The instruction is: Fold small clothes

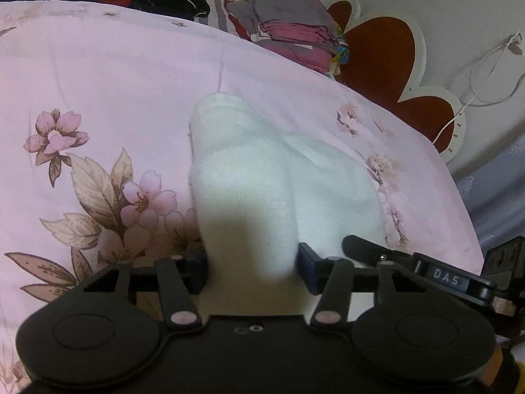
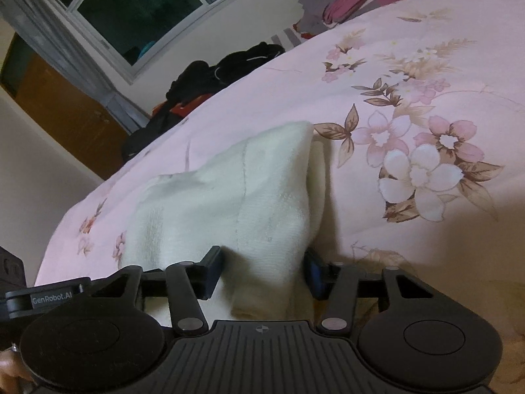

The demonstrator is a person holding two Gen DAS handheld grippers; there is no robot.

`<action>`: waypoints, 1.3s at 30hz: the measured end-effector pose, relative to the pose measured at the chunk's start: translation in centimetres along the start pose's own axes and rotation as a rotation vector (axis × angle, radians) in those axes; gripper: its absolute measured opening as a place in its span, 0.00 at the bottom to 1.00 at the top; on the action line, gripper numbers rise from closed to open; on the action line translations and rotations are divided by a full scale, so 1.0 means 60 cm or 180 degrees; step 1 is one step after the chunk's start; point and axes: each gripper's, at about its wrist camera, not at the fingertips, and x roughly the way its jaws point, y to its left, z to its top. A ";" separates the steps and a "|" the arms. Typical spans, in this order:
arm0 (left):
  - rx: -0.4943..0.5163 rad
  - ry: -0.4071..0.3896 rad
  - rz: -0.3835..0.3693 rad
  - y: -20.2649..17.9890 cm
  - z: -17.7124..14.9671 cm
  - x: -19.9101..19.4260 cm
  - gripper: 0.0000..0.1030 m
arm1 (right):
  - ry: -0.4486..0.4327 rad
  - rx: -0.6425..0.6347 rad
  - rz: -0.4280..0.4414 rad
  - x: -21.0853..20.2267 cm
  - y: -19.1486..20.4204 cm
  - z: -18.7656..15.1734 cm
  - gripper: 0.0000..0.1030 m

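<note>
Pink floral bedspread [image 1: 98, 75] across most of both frames, pale wall behind. White sock [image 1: 242, 177] lying mid-frame in the left wrist view, running from the centre down into the left gripper [image 1: 252, 271], a second white layer spread to its right. Jaws half-spread, closed onto the sock's near end, cloth filling the gap between the dark pads and bulging past them; probably held at this end so the fabric can be lifted and doubled over. Same white knit centre-frame in the right wrist view, rising to a peak and draped into the right gripper [image 2: 262, 272], pinched there between the two blue-edged pads. Both ends gripped, apparently to keep the cloth taut for a fold.

Visible only in the left wrist view: stack of folded clothes [image 1: 295, 29] at upper centre, likely finished pieces kept clear of the work, and red heart-shaped headboard [image 1: 387, 52] at upper right. Visible only in the right wrist view: dark window [image 2: 131, 6] at upper left and wooden door [image 2: 62, 105] at left. Black garments [image 2: 226, 69] heaped at the bed's far edge.
</note>
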 end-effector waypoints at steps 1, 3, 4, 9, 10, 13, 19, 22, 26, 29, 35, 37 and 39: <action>0.0024 -0.0010 0.0004 -0.003 0.000 -0.002 0.45 | 0.0013 0.0008 0.0016 0.000 0.001 0.001 0.40; 0.0064 -0.0032 0.0020 -0.009 -0.001 -0.004 0.43 | 0.0021 0.0010 0.0036 -0.002 0.005 0.000 0.34; 0.0097 -0.0047 0.0038 -0.011 -0.001 -0.003 0.43 | 0.0016 -0.0020 0.0020 -0.002 0.006 0.000 0.33; 0.0123 -0.0115 0.0058 -0.020 -0.001 -0.012 0.37 | -0.0098 0.0019 0.0019 -0.016 0.017 -0.006 0.28; 0.0133 -0.0127 0.0057 -0.022 -0.001 -0.018 0.36 | -0.0116 0.0026 0.0040 -0.020 0.022 -0.006 0.28; 0.0184 -0.0168 0.0038 -0.032 0.001 -0.035 0.36 | -0.0153 0.0011 0.0096 -0.030 0.032 -0.001 0.28; 0.0296 -0.0304 0.0045 -0.048 0.004 -0.088 0.36 | -0.0204 -0.0069 0.0202 -0.054 0.075 -0.001 0.28; 0.0305 -0.0365 0.0079 -0.039 0.005 -0.124 0.36 | -0.0213 -0.0105 0.0271 -0.057 0.112 -0.006 0.28; 0.0317 -0.0441 0.0149 -0.011 0.002 -0.179 0.36 | -0.0208 -0.0136 0.0382 -0.056 0.164 -0.022 0.27; 0.0319 -0.0513 0.0195 0.021 -0.003 -0.226 0.36 | -0.0189 -0.0173 0.0453 -0.047 0.217 -0.041 0.28; 0.0334 -0.0595 0.0201 0.114 -0.008 -0.317 0.36 | -0.0202 -0.0281 0.0493 -0.013 0.349 -0.100 0.27; 0.0327 -0.0601 0.0176 0.156 -0.010 -0.349 0.36 | -0.0213 -0.0268 0.0472 0.004 0.399 -0.128 0.27; 0.0296 -0.0601 0.0183 0.205 -0.010 -0.379 0.36 | -0.0193 -0.0245 0.0463 0.026 0.446 -0.152 0.28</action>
